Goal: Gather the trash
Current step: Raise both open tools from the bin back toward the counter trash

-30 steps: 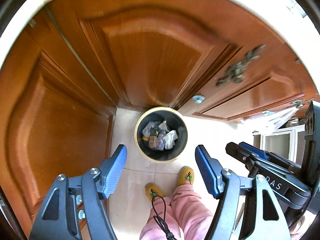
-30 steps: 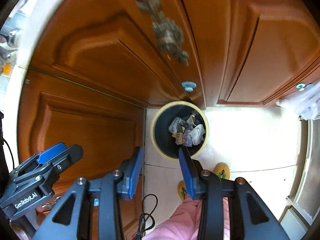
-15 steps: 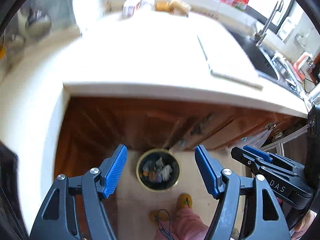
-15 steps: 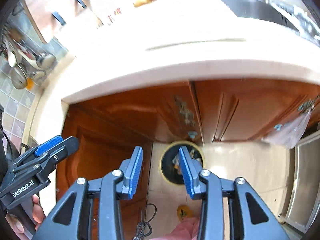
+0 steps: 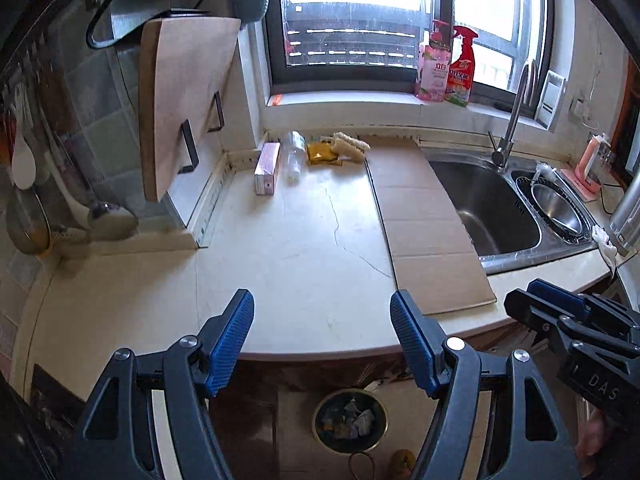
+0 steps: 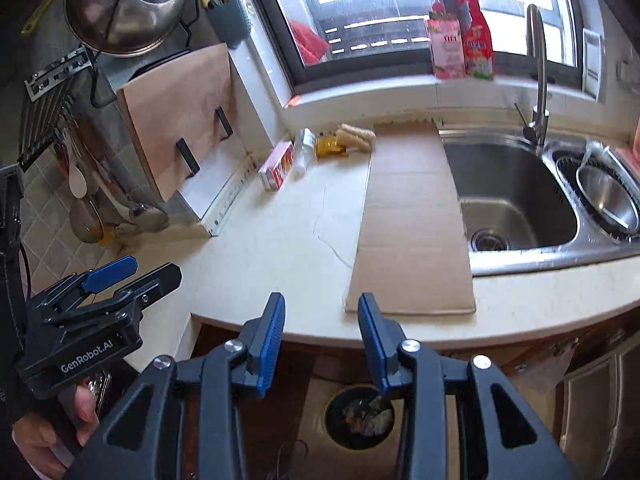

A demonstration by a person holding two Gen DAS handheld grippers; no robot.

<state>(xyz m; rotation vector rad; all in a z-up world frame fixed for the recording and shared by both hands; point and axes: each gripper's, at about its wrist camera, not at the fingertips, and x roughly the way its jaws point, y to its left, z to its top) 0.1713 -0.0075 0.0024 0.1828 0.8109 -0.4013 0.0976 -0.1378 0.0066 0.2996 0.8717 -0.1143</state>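
Down on the floor, the bin holds crumpled trash; both claws, left and right, gape empty.

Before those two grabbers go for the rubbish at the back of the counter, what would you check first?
1. Left gripper open and empty: ok.
2. Right gripper open and empty: ok.
3. Trash in sight, pink box, plastic bottle, yellow wrapper: ok.
4. Counter bare between grippers and trash: ok.
5. Bin open on the floor below: ok.
6. Room left in bin: cannot tell.
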